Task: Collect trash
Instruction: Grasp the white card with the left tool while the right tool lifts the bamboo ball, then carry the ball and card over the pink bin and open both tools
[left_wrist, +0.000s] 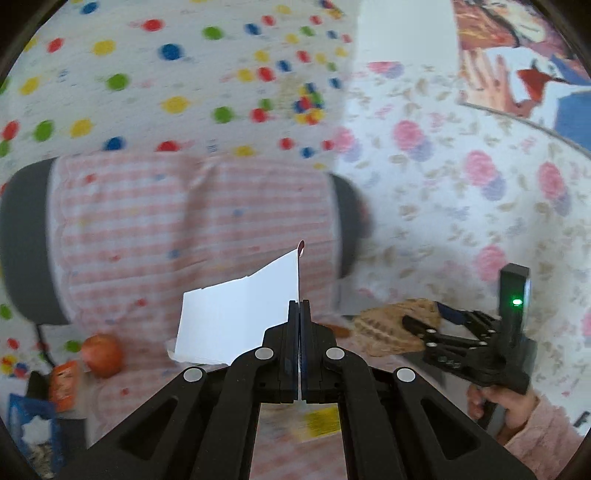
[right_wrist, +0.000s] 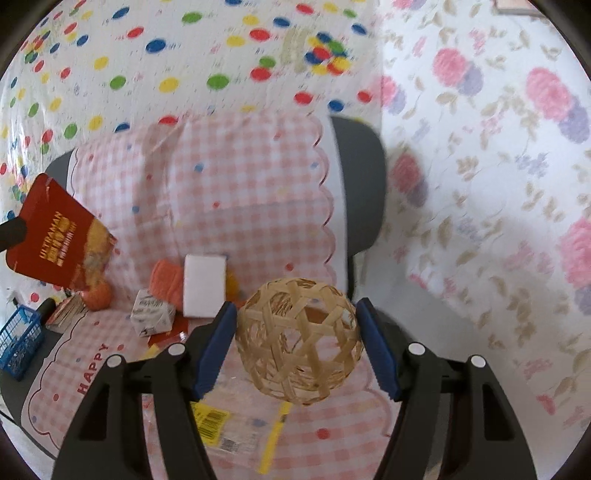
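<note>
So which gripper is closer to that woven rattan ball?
Right. The right gripper has the woven rattan ball between its fingers; the left gripper, off to the side, pinches a red Ultraman packet.
</note>
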